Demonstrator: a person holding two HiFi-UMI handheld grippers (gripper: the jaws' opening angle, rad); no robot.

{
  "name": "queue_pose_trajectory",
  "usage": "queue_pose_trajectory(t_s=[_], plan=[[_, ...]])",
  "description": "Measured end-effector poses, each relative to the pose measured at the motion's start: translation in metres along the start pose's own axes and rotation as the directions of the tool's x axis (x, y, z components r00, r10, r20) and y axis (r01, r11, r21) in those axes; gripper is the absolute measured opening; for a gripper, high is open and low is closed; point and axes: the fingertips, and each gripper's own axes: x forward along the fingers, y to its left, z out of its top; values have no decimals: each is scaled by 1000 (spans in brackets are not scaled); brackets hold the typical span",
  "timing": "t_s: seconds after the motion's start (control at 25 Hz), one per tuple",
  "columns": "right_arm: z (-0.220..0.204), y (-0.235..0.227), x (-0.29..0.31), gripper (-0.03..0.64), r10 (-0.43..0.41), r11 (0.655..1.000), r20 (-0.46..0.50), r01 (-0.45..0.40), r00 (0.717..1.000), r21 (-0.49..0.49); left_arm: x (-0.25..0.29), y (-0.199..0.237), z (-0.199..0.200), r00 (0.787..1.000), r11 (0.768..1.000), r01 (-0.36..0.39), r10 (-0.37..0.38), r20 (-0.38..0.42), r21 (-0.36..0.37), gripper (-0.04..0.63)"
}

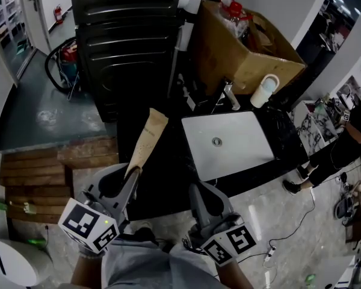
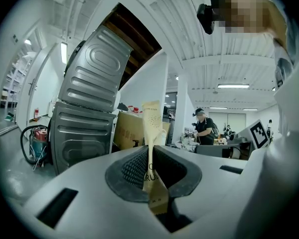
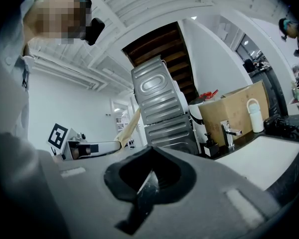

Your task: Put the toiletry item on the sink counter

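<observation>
The toiletry item is a flat beige tube [image 1: 148,138]. My left gripper [image 1: 132,172] is shut on its lower end, and the tube slants up over the left end of the black sink counter [image 1: 168,179]. In the left gripper view the tube [image 2: 152,126] stands upright, pinched between the dark pads of the left gripper [image 2: 150,166]. The white sink basin [image 1: 240,152] with its faucet [image 1: 230,94] lies to the right of the tube. My right gripper [image 1: 197,189] is at the counter's near edge, below the basin; in its own view the right gripper [image 3: 150,172] is shut with nothing in it.
A cardboard box [image 1: 240,47] and a white bottle [image 1: 265,91] stand behind the basin. Stacked dark metal housings [image 1: 126,41] rise at the back left. Wooden steps [image 1: 54,161] are on the left. A person [image 1: 343,143] stands at the right, with cables on the floor.
</observation>
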Motion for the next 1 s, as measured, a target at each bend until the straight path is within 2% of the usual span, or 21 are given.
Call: queue_pose_trajectory(t_s=[0.4, 1.0], plan=[[-8, 11, 36, -2, -31, 1000, -3, 31, 1000, -4, 13, 45, 1, 999, 999, 32, -32, -1, 13, 40], [-16, 1, 59, -2, -94, 996, -22, 94, 995, 4, 61, 105, 7, 998, 992, 52, -48, -40, 114, 40]])
